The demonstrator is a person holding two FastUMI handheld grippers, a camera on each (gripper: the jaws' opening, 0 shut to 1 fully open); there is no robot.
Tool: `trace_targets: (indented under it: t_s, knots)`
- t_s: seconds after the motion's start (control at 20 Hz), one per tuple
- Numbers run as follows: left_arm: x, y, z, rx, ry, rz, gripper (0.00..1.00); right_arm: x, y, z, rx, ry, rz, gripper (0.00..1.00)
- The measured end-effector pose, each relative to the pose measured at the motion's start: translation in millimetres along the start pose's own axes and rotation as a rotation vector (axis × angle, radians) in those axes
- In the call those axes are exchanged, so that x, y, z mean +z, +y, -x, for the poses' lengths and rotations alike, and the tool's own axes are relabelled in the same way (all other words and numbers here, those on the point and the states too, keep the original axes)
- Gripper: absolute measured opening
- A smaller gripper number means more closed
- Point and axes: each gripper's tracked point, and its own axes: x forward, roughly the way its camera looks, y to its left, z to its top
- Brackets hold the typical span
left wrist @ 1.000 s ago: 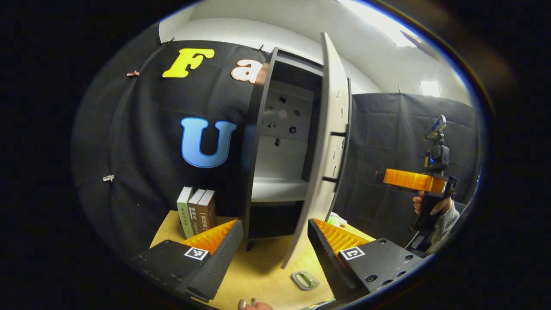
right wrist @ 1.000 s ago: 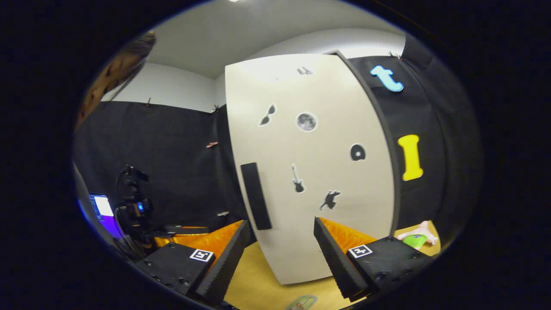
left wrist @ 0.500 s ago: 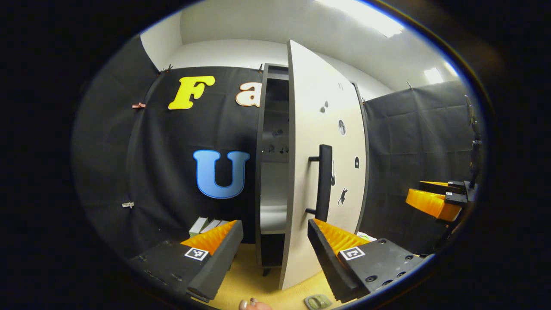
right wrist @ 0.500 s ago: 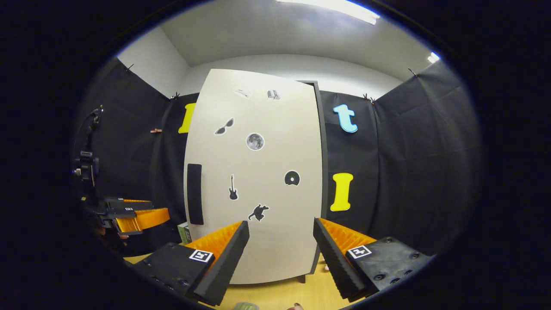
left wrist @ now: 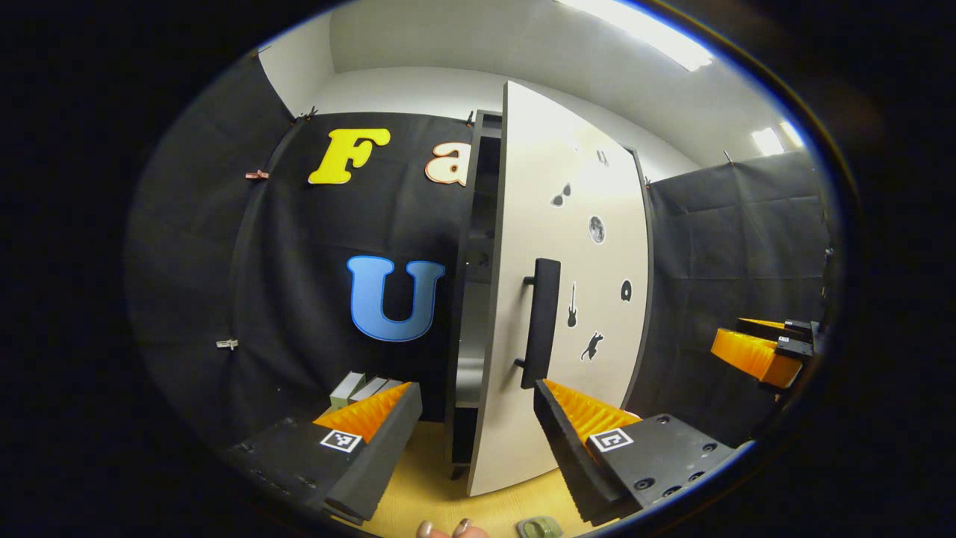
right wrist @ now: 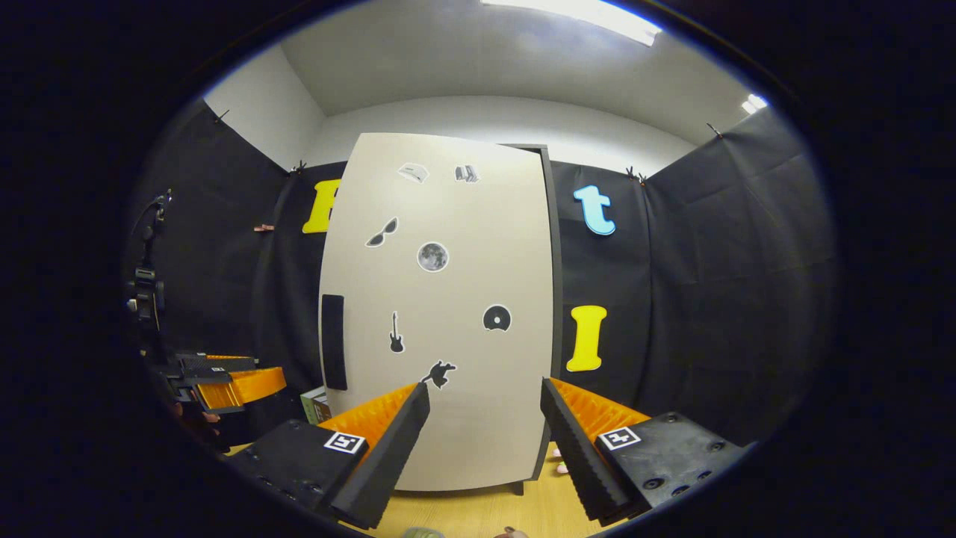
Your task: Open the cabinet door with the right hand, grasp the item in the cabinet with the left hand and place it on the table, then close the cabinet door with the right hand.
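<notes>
Closing step. Door ajar ahead of both tongs, right and left released, empty. Next: push shut.

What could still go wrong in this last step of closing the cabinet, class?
1. The cabinet door is still slightly ajar in the left gripper view, and the right gripper, jaws open, seems clear of it; the door may stop short of latching.
2. The small item lies on the table near the door's lower edge; a swing back outward might nudge it.
</notes>
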Motion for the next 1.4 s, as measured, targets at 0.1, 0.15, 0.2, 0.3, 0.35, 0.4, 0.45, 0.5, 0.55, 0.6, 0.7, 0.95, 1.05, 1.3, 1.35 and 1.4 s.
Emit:
trace_targets:
  t_s: [0.1, 0.15, 0.2, 0.3, 0.35, 0.4, 0.45, 0.5, 0.55, 0.6, 0.7, 0.95, 1.05, 1.3, 1.35, 1.4]
  knots:
    - [0.1, 1.8, 0.5, 0.006, 0.006, -0.008, 0.95, 2.0, -1.9, -1.1, -0.007, -0.003, 0.009, 0.97]
    - [1.5, 2.0, 0.1, 0.008, 0.007, -0.019, 0.95, 1.7, -3.6, -2.2, -0.012, -0.003, 0.017, 0.97]
    - [1.5, 1.6, 0.3, 0.009, 0.007, -0.028, 0.95, 0.4, -5.2, -3.3, -0.015, 0.001, 0.023, 0.97]
    - [1.9, -1.4, -1.6, 0.0, 0.006, -0.034, 0.95, -2.3, -3.9, -5.3, -0.009, 0.005, 0.025, 0.97]
    - [2.4, -3.4, -1.8, -0.007, 0.005, -0.034, 0.95, -4.4, -5.0, -5.4, -0.014, 0.01, 0.025, 0.97]
    - [1.9, -5.6, -2.2, -0.016, 0.006, -0.032, 0.95, -5.3, -6.6, -4.9, -0.015, 0.013, 0.023, 0.97]
    - [1.9, -6.9, -2.8, -0.022, 0.007, -0.027, 0.95, -5.4, -7.0, -4.4, -0.015, 0.014, 0.02, 0.97]
    - [0.4, -6.5, -3.6, -0.025, 0.012, -0.026, 0.95, -6.0, -7.9, -4.3, -0.018, 0.016, 0.017, 0.97]
    - [0.0, -5.5, -4.1, -0.023, 0.014, -0.028, 0.95, -5.2, -8.4, -5.1, -0.019, 0.015, 0.014, 0.97]
    - [-0.6, -4.6, -4.6, -0.021, 0.016, -0.031, 0.95, -4.6, -7.5, -5.7, -0.02, 0.012, 0.011, 0.97]
    - [-2.0, -5.6, -5.9, -0.026, 0.02, -0.034, 0.95, -6.3, -6.6, -7.7, -0.019, 0.018, 0.008, 0.97]
    - [-2.6, -8.4, -8.6, -0.036, 0.021, -0.044, 0.95, -5.7, -2.2, -8.2, -0.009, 0.015, 0.026, 0.97]
    - [-4.3, -9.2, -9.5, -0.039, 0.024, -0.042, 0.95, -5.3, -1.5, -9.0, -0.01, 0.014, 0.033, 0.97]
    - [-5.4, -10.0, -12.2, -0.042, 0.025, -0.044, 0.95, -4.2, -2.1, -8.7, -0.014, 0.009, 0.032, 0.97]
    - [-4.1, -9.9, -12.3, -0.041, 0.022, -0.044, 0.95, -4.9, -2.3, -8.5, -0.016, 0.014, 0.031, 0.97]
    - [-3.7, -9.1, -12.1, -0.04, 0.02, -0.045, 0.95, -5.3, -2.0, -8.1, -0.015, 0.016, 0.025, 0.97]
